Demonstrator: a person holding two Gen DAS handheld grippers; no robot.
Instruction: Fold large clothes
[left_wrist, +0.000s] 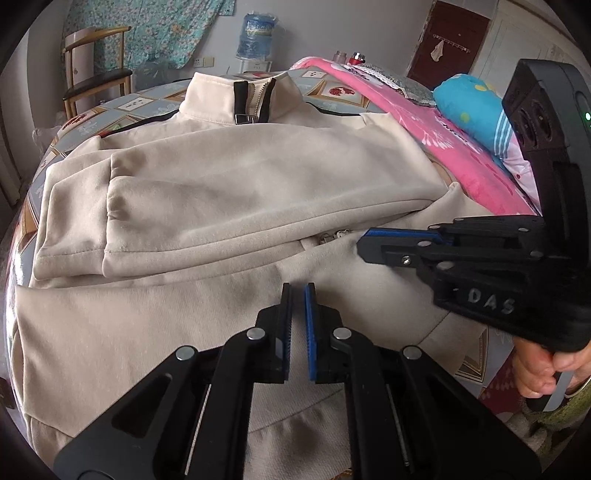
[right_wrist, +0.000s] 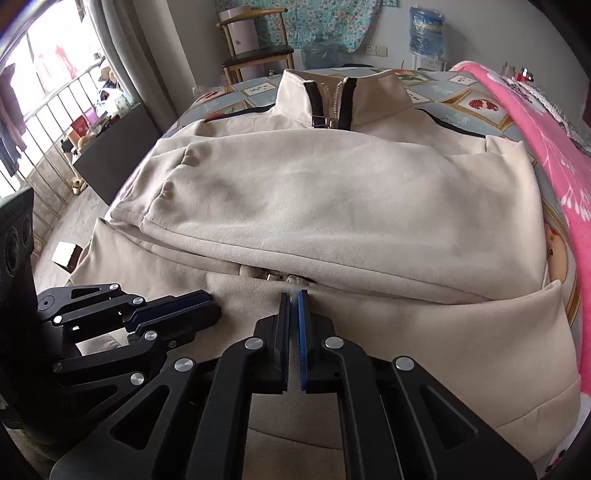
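Observation:
A cream zip-up jacket (left_wrist: 221, 184) (right_wrist: 332, 203) lies flat on a patterned cover, collar (left_wrist: 236, 96) at the far end, both sleeves folded across the chest. My left gripper (left_wrist: 298, 290) (right_wrist: 210, 304) hovers low over the jacket's lower front. Its jaws are nearly together and I see nothing between them. My right gripper (right_wrist: 293, 295) (left_wrist: 364, 245) is shut, its tips at the cloth just below the zipper's lower end (left_wrist: 338, 234). I see no fold of cloth lifted by it. A hand (left_wrist: 543, 369) grips the right gripper's handle.
A pink blanket (left_wrist: 443, 140) and a blue spotted pillow (left_wrist: 469, 107) lie along the jacket's right side. A wooden chair (left_wrist: 96, 74) and a water bottle (left_wrist: 255, 37) stand past the far edge. The floor and a window railing (right_wrist: 48, 122) are at the left.

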